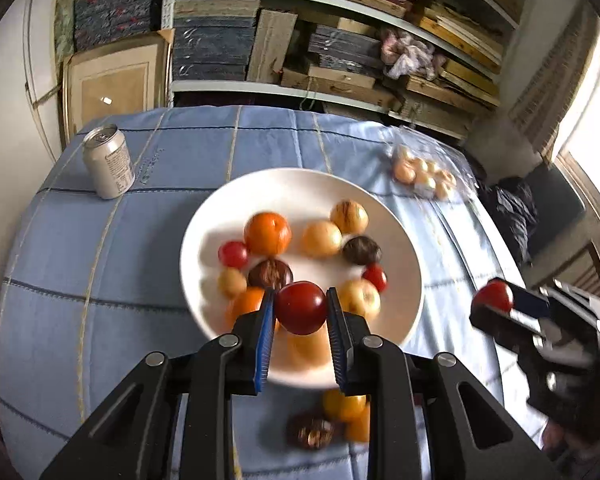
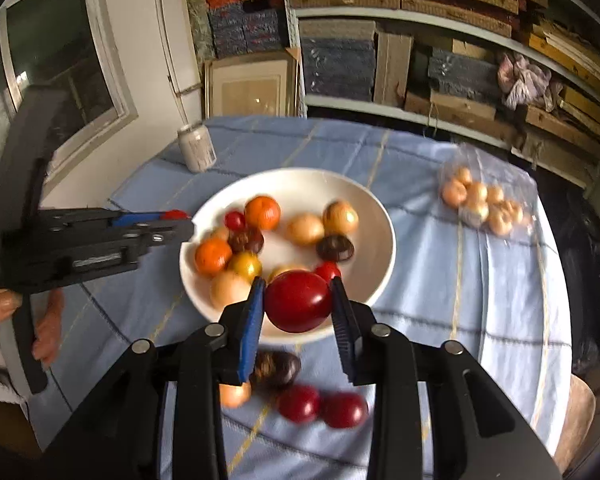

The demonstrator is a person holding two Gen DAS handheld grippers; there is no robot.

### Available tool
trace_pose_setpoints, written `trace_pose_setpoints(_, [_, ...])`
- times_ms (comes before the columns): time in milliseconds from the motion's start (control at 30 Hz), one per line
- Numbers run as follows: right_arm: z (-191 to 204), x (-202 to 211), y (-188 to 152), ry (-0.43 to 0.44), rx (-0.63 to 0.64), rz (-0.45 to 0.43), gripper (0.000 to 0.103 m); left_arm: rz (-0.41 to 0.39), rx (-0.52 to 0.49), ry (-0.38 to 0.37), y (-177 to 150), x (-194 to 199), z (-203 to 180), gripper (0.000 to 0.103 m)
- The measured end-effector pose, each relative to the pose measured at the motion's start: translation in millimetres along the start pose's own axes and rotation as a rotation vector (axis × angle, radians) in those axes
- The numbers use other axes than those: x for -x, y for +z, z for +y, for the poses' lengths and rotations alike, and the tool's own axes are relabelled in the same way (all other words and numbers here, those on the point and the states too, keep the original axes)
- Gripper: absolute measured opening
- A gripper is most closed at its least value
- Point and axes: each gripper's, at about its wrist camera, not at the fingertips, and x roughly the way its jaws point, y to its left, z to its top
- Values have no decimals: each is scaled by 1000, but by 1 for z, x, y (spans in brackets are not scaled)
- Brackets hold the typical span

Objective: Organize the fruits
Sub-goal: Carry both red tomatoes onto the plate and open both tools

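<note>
Tools left (image 1: pixel 300 308) and right (image 2: pixel 298 302) each clamp 1 red fruit over the crowded plate (image 2: pixel 380 216).

Left wrist view: fisheye, mounted behind the left tool (image 1: pixel 300 308), looking forward and down along its two fingers at the white plate (image 1: pixel 404 248), close above its near rim. Faces the shelving (image 1: pixel 340 40) at the back of the room. Right tool (image 1: pixel 496 300) enters at the right edge.

Right wrist view: same kind of mount behind the right tool (image 2: pixel 298 302), same downward tilt, set further right, also close over the plate (image 2: pixel 384 236). Left tool (image 2: pixel 176 220) enters from the left edge.

Shared ground: plate, blue checked tabletop (image 1: pixel 120 260) (image 2: pixel 440 280), silver can (image 1: pixel 108 162) (image 2: pixel 197 148), bagged fruit (image 1: pixel 424 176) (image 2: pixel 484 202), shelving (image 2: pixel 440 60). Both views blurred.
</note>
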Motion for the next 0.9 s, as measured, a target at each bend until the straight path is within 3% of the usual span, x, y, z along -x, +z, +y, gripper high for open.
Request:
trace_pose_setpoints(333, [0,-75,34,43,20,31,32,40,68,84,11,-48,11,25])
trace_pose_setpoints(567, [3,-116,35,69,33,76,32,69,110,113,11,-69,25,25])
trace_pose_setpoints(833, [1,-132,31,61,45,80,32,73,116,112,9,-80,31,25])
trace_pose_setpoints(900, [1,-130,32,61,50,65,41,71,112,114,9,-80,30,25])
